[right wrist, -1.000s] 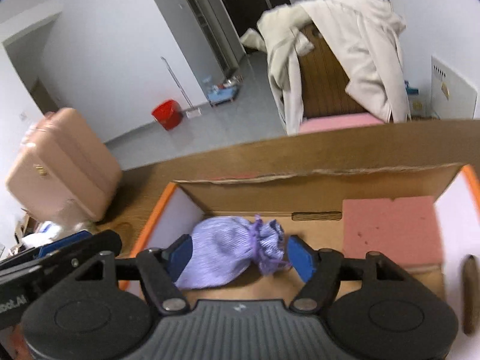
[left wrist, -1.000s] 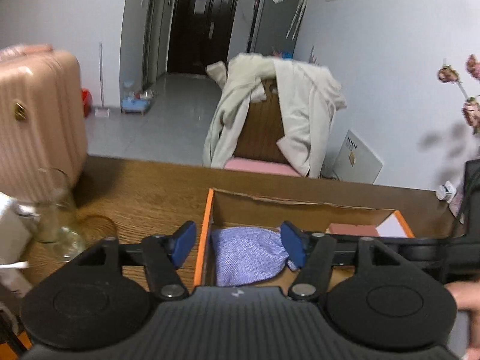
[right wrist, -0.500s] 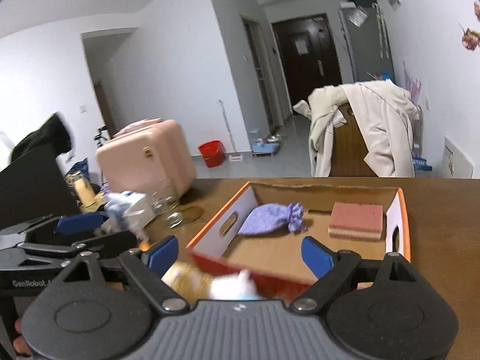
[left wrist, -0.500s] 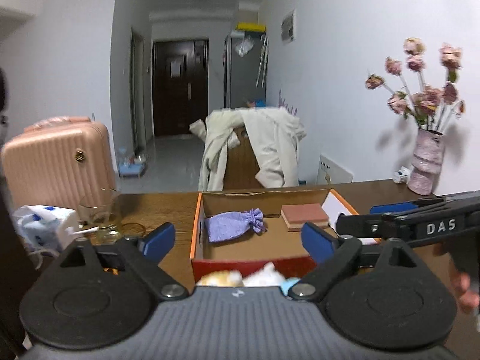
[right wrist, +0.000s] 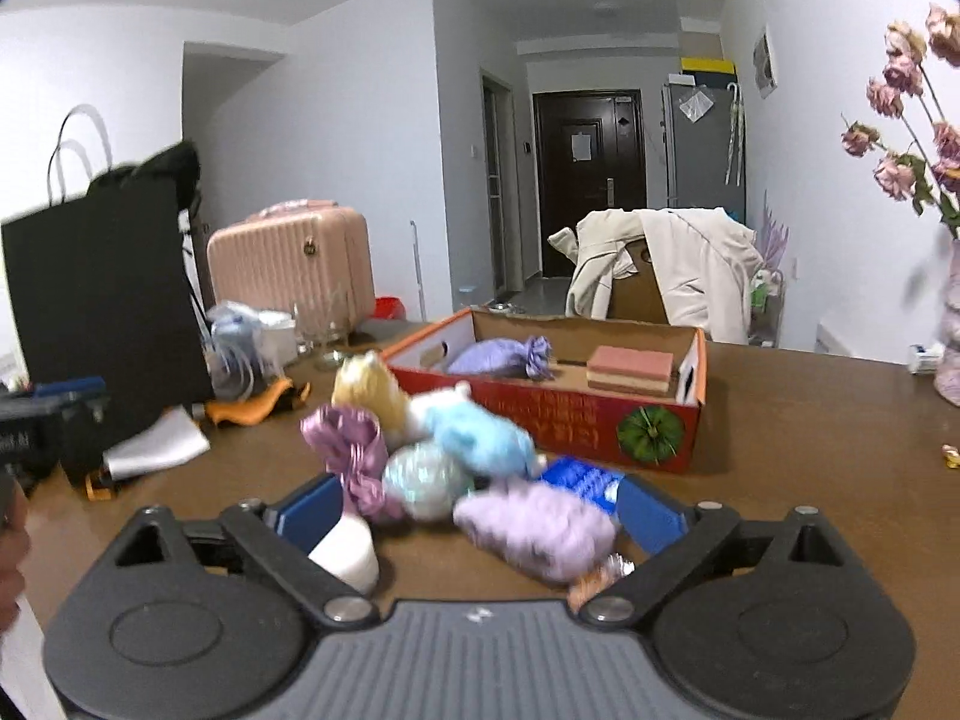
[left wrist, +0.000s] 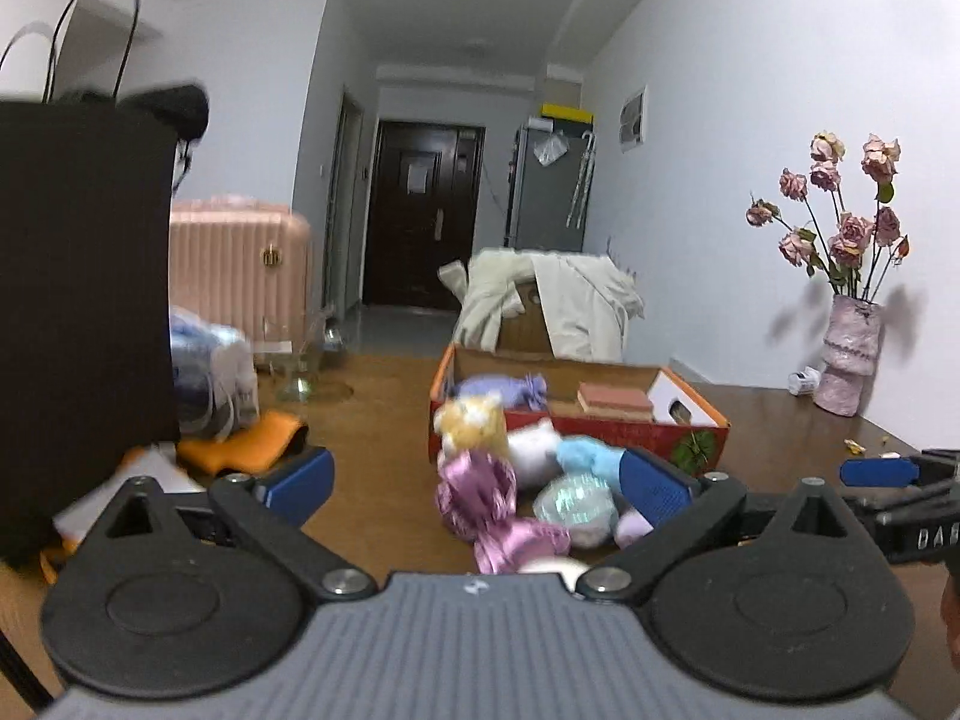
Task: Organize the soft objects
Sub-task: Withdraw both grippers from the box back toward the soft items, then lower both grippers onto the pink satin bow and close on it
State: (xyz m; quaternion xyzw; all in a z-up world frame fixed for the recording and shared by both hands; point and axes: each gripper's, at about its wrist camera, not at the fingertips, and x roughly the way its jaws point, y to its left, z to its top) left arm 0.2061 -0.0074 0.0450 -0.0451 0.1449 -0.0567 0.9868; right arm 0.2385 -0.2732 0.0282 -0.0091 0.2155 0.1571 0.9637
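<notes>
A: In the red cardboard box (right wrist: 600,420) on the brown wooden table (right wrist: 810,450) I count two things: a lilac drawstring pouch (right wrist: 501,357) and a pink sponge block (right wrist: 630,367).

B: And the rest?

A: In a heap just in front of the box: a yellow plush toy (right wrist: 366,390), a light-blue plush toy (right wrist: 480,435), a shiny pink pouch (right wrist: 354,456), a lavender fluffy bag (right wrist: 540,528). Most of the job remains, I judge.

B: Claws?

A: My left gripper (left wrist: 477,480) and right gripper (right wrist: 480,507) are both spreading wide, pinching nothing.

wooden table (right wrist: 810,456), cardboard box (right wrist: 576,414), glossy satin pouch (right wrist: 351,450), fuzzy plush toy (right wrist: 486,438).
</notes>
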